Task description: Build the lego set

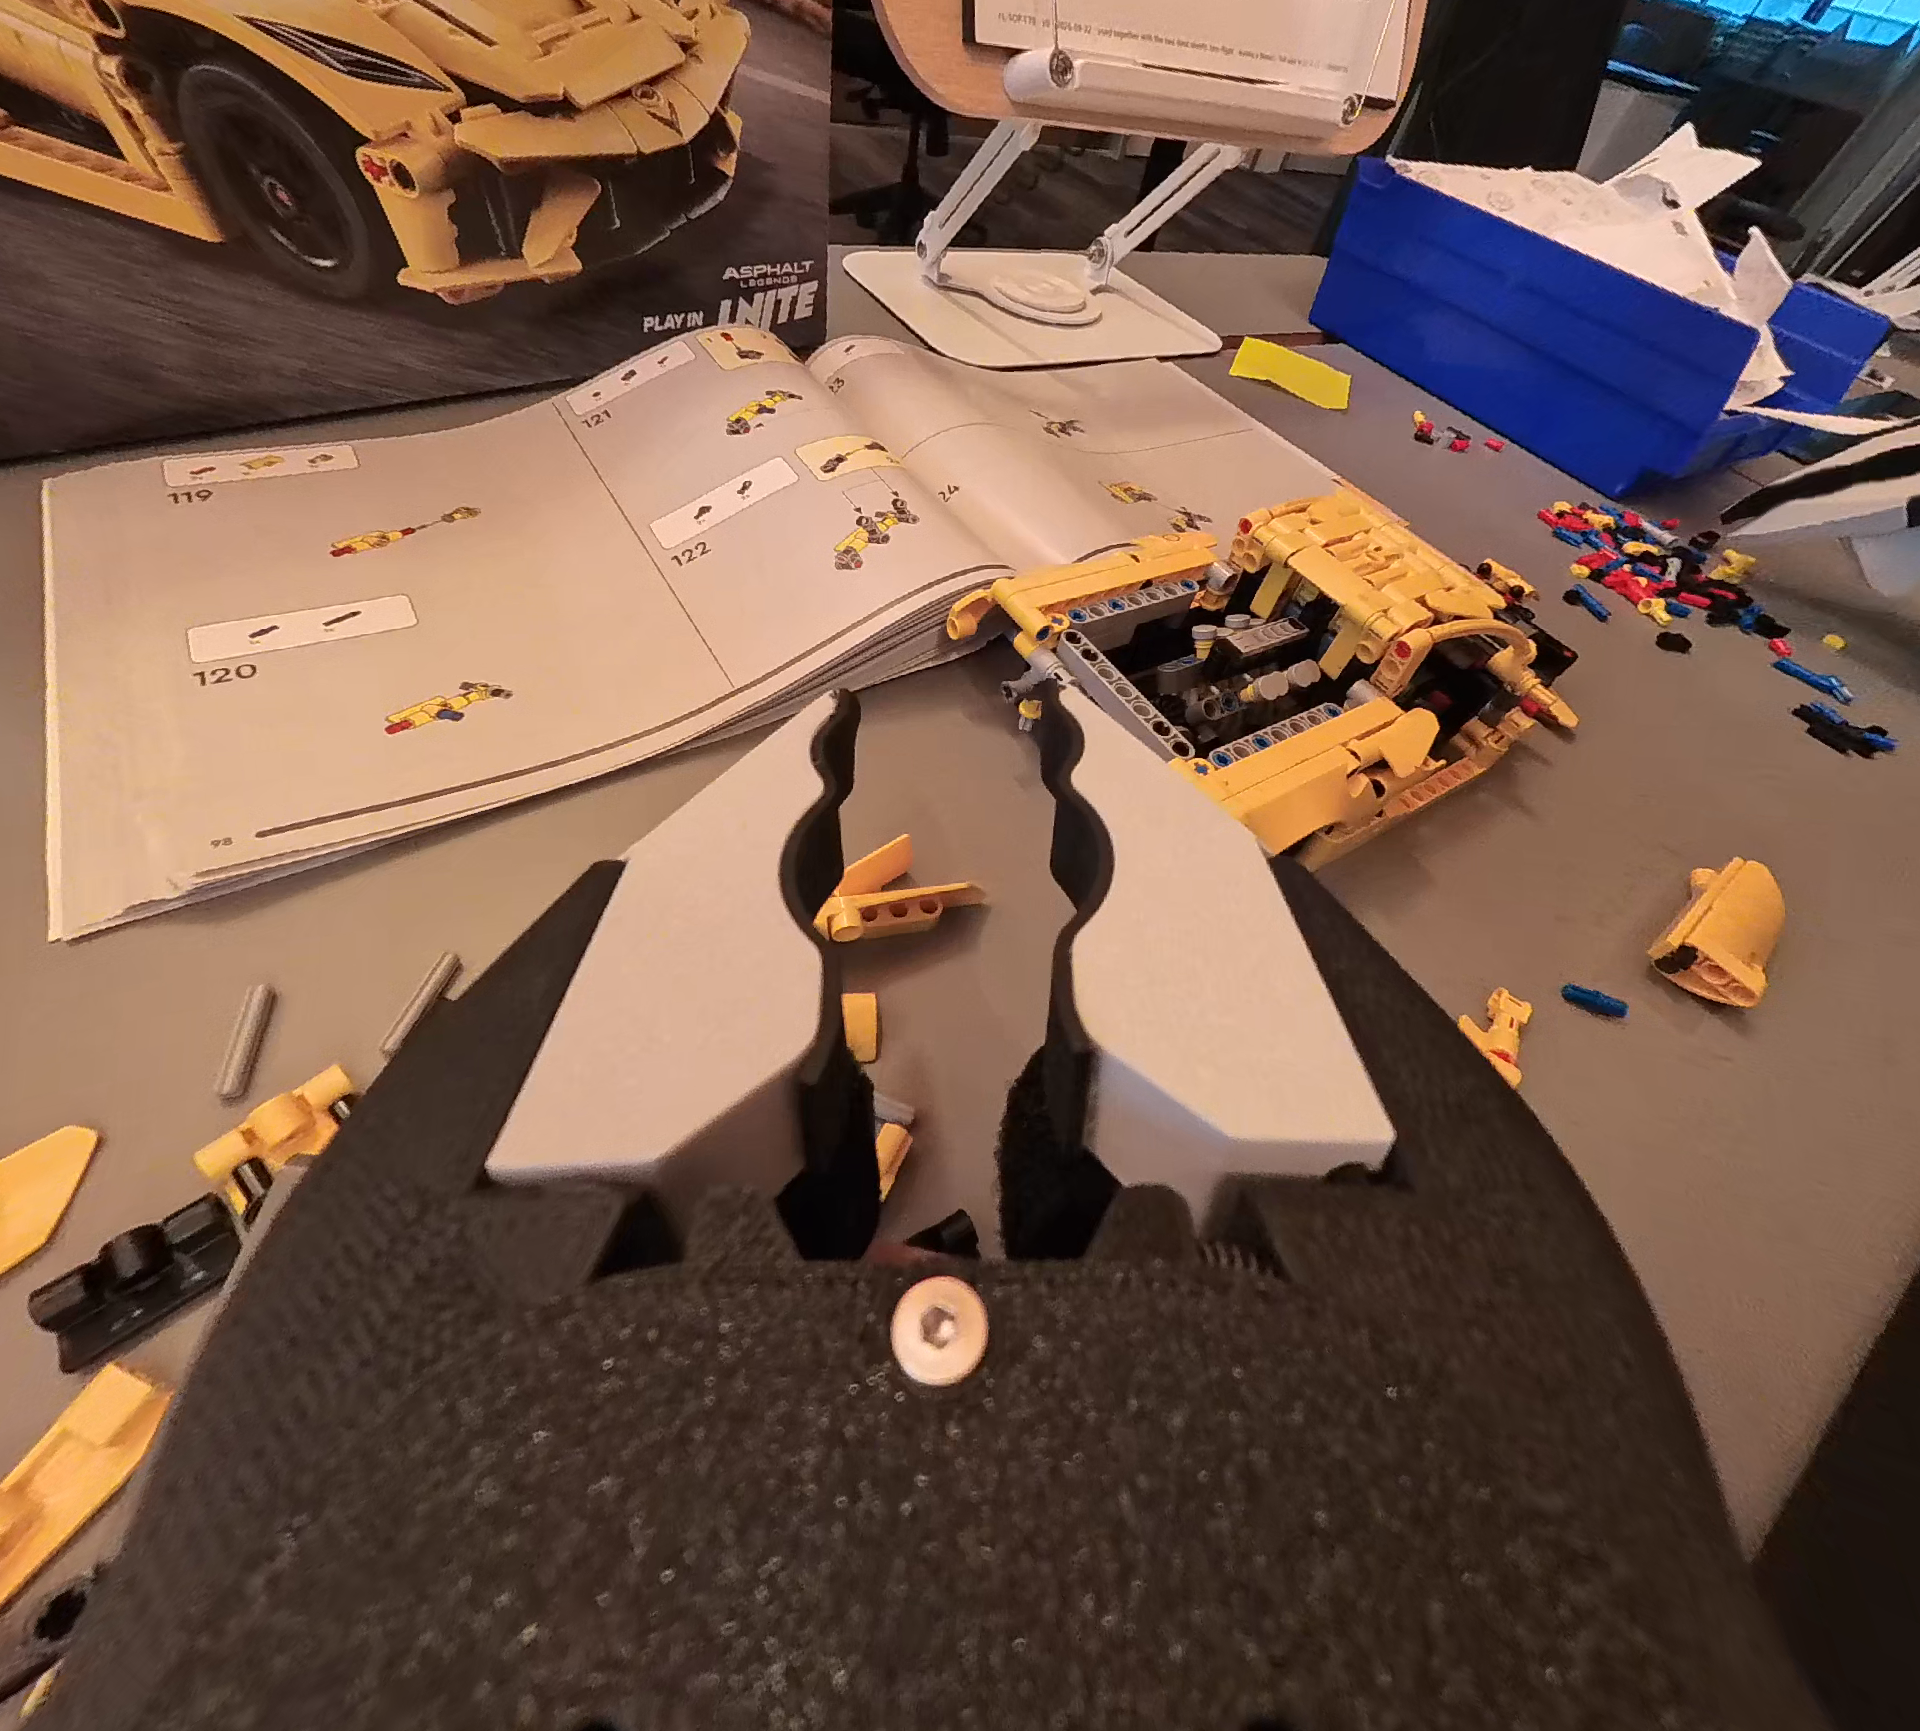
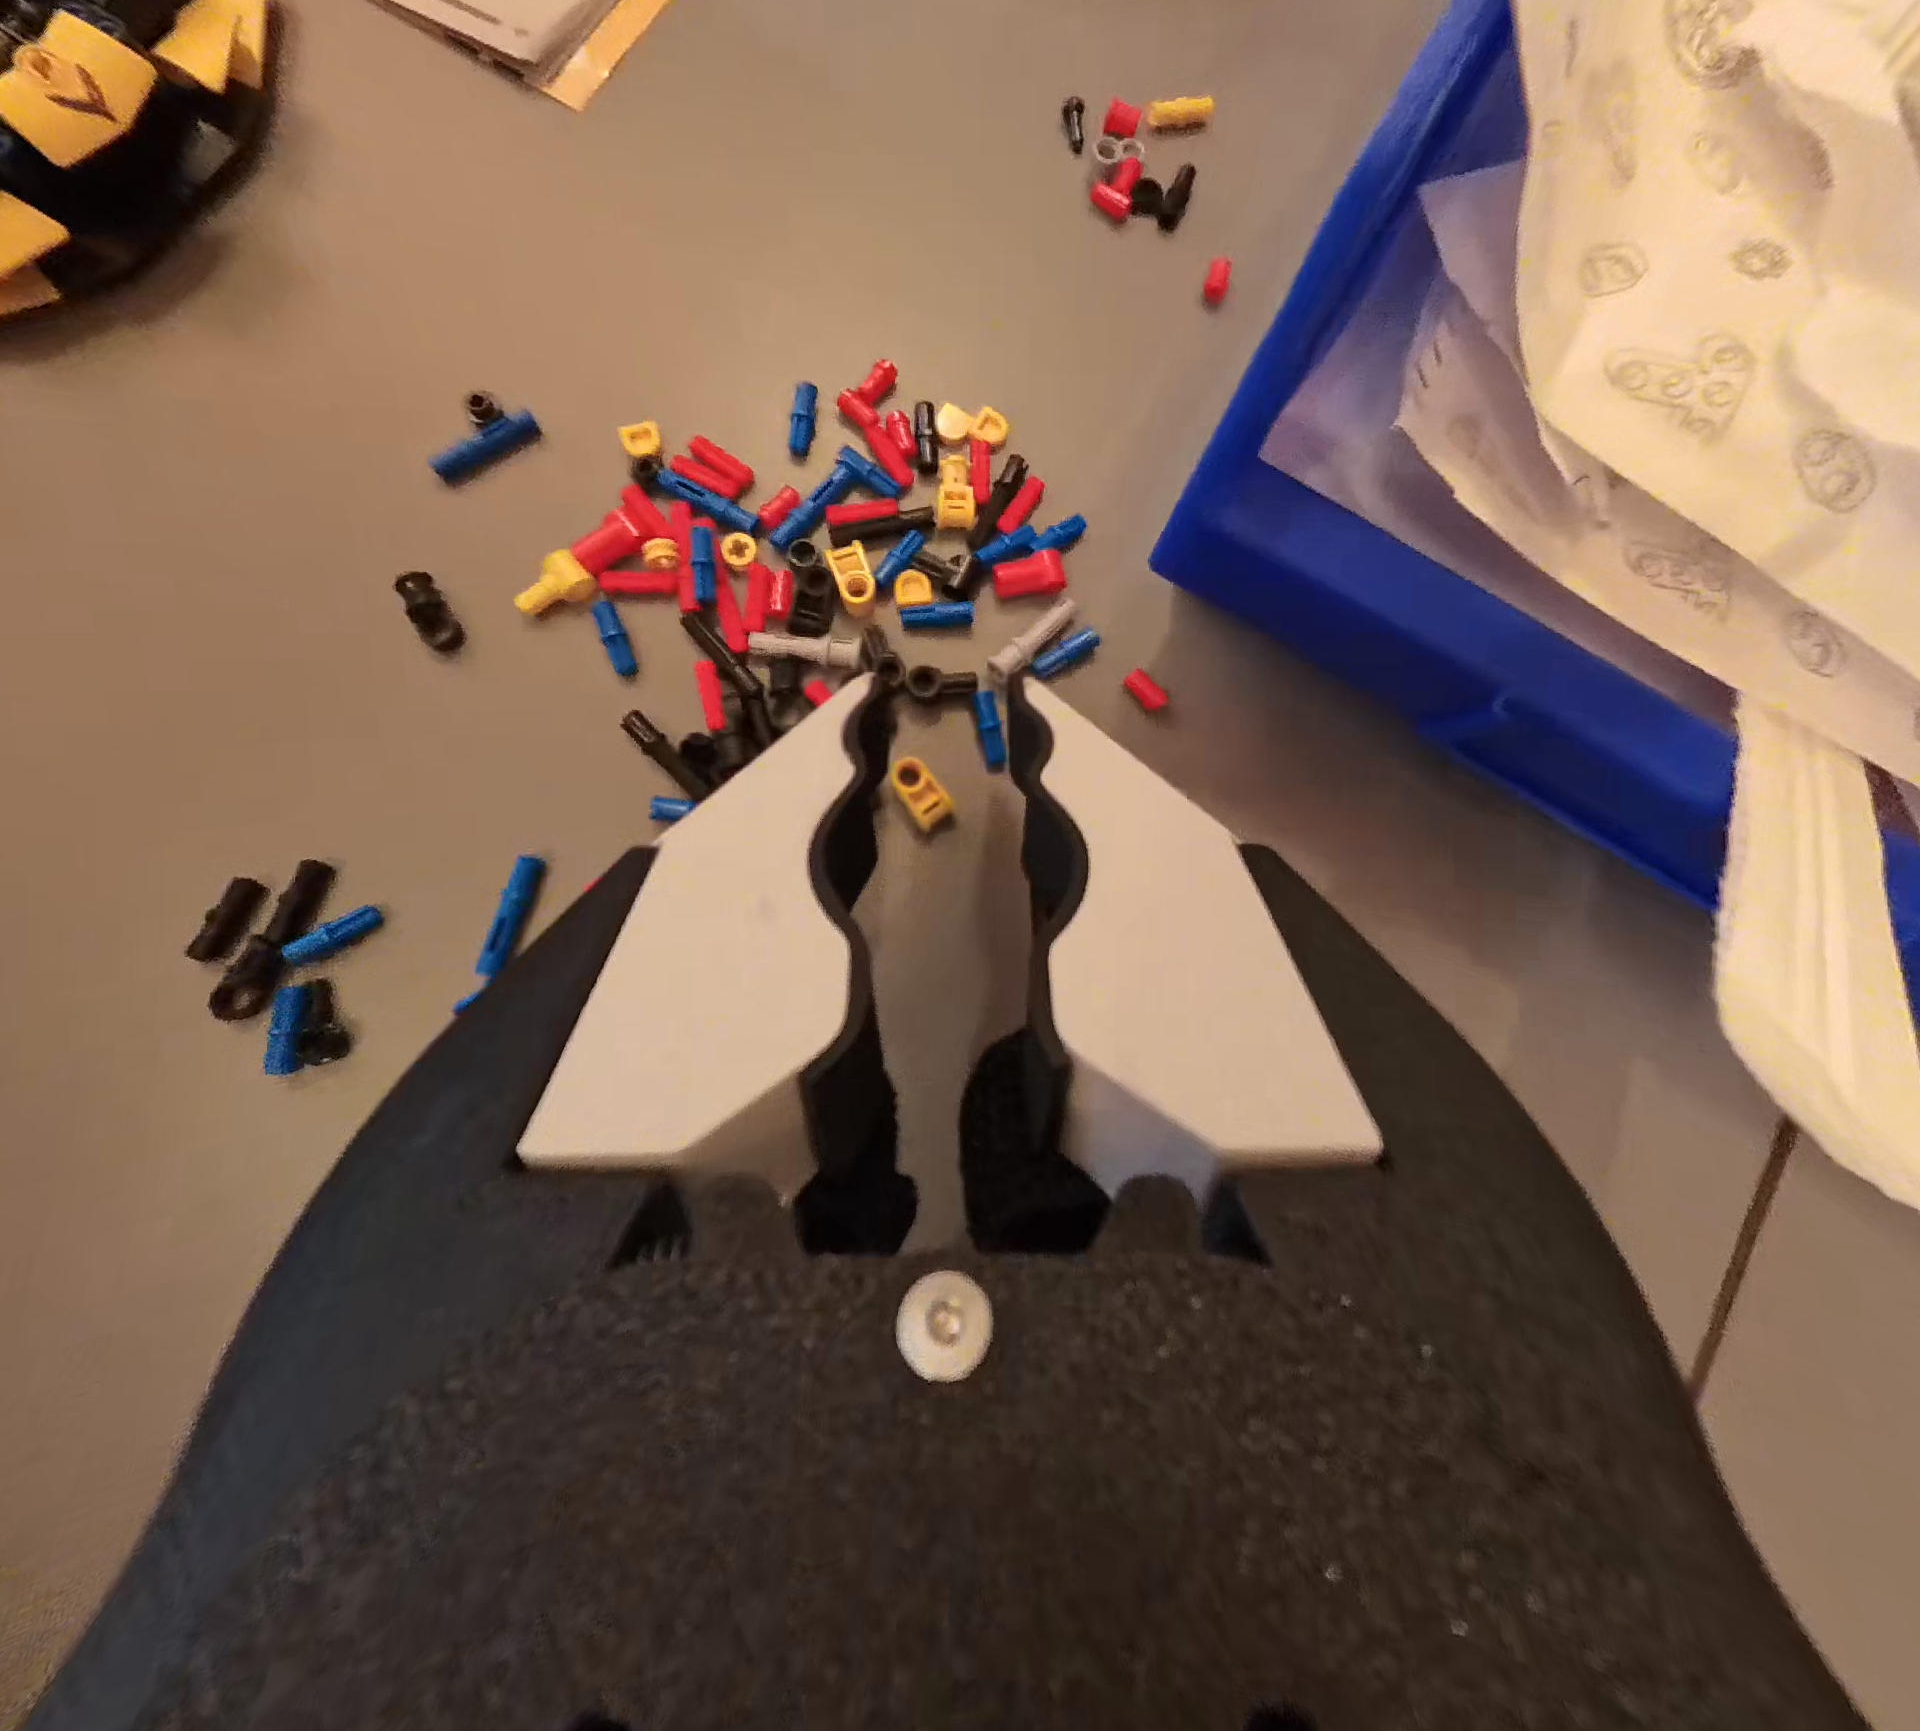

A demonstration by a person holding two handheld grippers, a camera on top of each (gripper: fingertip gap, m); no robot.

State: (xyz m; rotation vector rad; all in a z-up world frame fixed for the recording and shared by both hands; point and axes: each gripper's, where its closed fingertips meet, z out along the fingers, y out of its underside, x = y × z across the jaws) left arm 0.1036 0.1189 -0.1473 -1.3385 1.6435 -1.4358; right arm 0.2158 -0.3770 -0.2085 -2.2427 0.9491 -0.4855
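Lego car (image 1: 1288, 673): far right of left gripper (image 1: 948, 715)
Left gripper: apart, empty
Right gripper (image 2: 943, 692): apart, over pin pile (image 2: 821, 538)

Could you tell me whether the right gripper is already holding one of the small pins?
No, the right gripper is open and empty, hovering over the pile of small pins on the table.

Left wrist view sits low, facing across the table (image 1: 1558, 1214) toward the box; right wrist view looks steeply down, close over the loose pins (image 2: 810, 538). Both catch the blue bin (image 1: 1538, 331).
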